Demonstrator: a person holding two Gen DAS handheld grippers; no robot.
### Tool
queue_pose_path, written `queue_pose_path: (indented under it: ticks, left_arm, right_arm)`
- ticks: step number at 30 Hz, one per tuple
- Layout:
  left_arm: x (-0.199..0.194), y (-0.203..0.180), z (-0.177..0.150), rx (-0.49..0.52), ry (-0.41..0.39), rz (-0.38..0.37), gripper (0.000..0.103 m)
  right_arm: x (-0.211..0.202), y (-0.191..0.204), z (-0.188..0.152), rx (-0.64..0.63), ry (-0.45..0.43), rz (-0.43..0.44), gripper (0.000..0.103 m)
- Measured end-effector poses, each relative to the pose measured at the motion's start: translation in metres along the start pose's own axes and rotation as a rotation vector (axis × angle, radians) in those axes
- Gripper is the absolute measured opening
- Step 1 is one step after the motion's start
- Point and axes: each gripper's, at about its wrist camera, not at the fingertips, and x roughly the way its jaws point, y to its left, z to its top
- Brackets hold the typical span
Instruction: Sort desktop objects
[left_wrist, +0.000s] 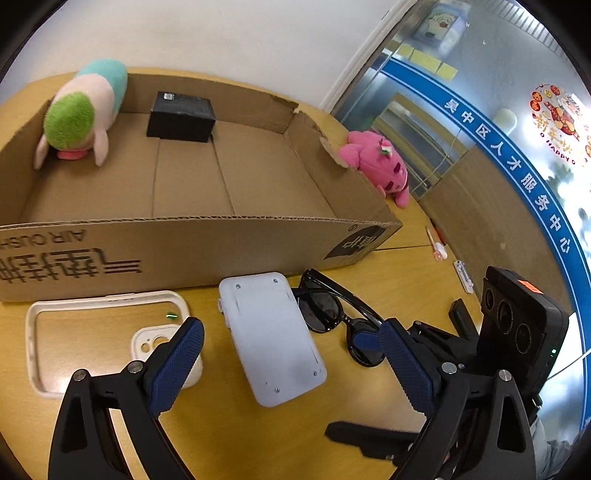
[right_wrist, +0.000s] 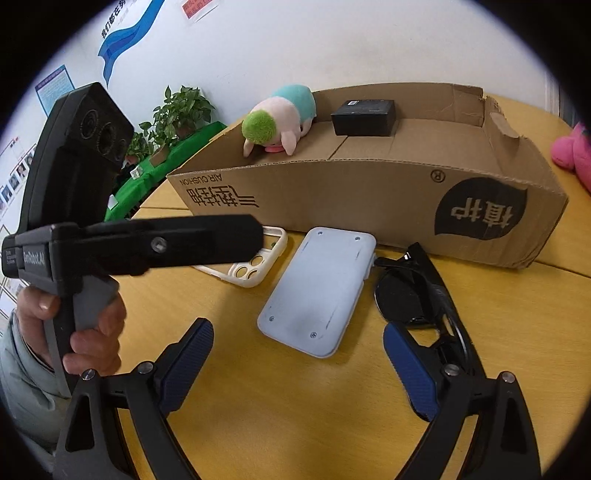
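Note:
A pale grey flat device lies on the yellow table, right between the spread fingers of my left gripper, which is open and holds nothing. Black sunglasses rest just right of the device, and a white phone case lies to its left. In the right wrist view the same device sits ahead of my open right gripper, whose right finger overlaps the sunglasses. The cardboard box behind holds a pastel plush and a black box.
A pink plush sits on the table past the box's right end, with pens near the table edge. A hand holds the left gripper's handle at the left. Potted plants stand beyond the table.

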Motion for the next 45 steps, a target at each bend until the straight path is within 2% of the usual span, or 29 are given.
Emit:
queue_pose_path:
  ticks: [5,8,10,11,13,17,22,28,31,35,37,38,39,40,41,42,43,44,45]
  left_arm:
    - [0.033,-0.002,0.005,0.022,0.082,0.000,0.097]
    - [0.050,0.002,0.003,0.014,0.145,0.010,0.085]
    - [0.059,0.006,0.003,0.002,0.185,-0.001,0.080]
    - [0.057,0.005,0.004,0.010,0.169,-0.001,0.078]
    - [0.061,0.001,0.005,0.023,0.202,0.014,0.069]
    - [0.066,-0.010,0.004,0.064,0.211,0.086,0.065]
    - [0.063,-0.005,-0.002,0.028,0.196,0.104,0.064]
    - [0.049,-0.001,-0.002,-0.012,0.151,0.115,0.048]
    - [0.039,-0.010,0.000,0.020,0.105,0.151,0.044]
    - [0.027,-0.022,0.000,0.065,0.059,0.175,0.039]
    - [0.018,-0.029,0.000,0.091,0.025,0.169,0.036]
    - [0.012,-0.033,0.000,0.099,0.007,0.136,0.036]
    - [0.008,-0.035,0.001,0.103,0.003,0.100,0.023]
    - [0.006,-0.041,0.001,0.111,0.007,0.045,0.001]
    - [0.010,-0.043,-0.001,0.099,0.055,-0.027,0.000]
    - [0.013,-0.042,-0.003,0.090,0.064,-0.037,0.000]
    - [0.017,-0.041,-0.007,0.102,0.075,-0.006,0.000]
    - [0.021,-0.038,-0.010,0.106,0.089,0.016,0.000]
    - [0.025,-0.030,-0.013,0.084,0.106,0.017,0.000]
  right_arm:
    - [0.021,0.000,-0.002,0.036,0.008,0.021,0.094]
    - [0.036,-0.005,-0.002,0.084,0.036,-0.032,0.089]
    - [0.036,-0.005,-0.003,0.091,0.005,-0.072,0.082]
    - [0.035,-0.004,-0.004,0.087,-0.004,-0.087,0.078]
    - [0.034,-0.002,-0.006,0.074,-0.012,-0.111,0.073]
    - [0.032,0.000,-0.010,0.065,-0.028,-0.125,0.071]
    - [0.028,-0.002,-0.013,0.104,-0.043,-0.117,0.061]
    - [0.021,-0.003,-0.014,0.115,-0.059,-0.115,0.049]
    - [0.017,-0.003,-0.016,0.123,-0.069,-0.095,0.042]
    - [0.012,0.002,-0.024,0.127,-0.074,-0.068,0.041]
    - [0.011,0.005,-0.030,0.127,-0.078,-0.046,0.039]
    - [0.012,0.005,-0.032,0.131,-0.075,-0.028,0.034]
    - [0.014,0.006,-0.034,0.137,-0.067,-0.011,0.031]
    - [0.018,0.007,-0.035,0.137,-0.062,0.007,0.015]
    - [0.020,0.013,-0.036,0.118,-0.065,0.056,0.004]
    - [0.017,0.020,-0.035,0.103,-0.108,0.111,0.003]
    - [0.015,0.025,-0.031,0.091,-0.135,0.157,0.002]
    - [0.014,0.033,-0.025,0.054,-0.145,0.164,0.003]
    - [0.015,0.039,-0.020,0.023,-0.144,0.133,0.003]
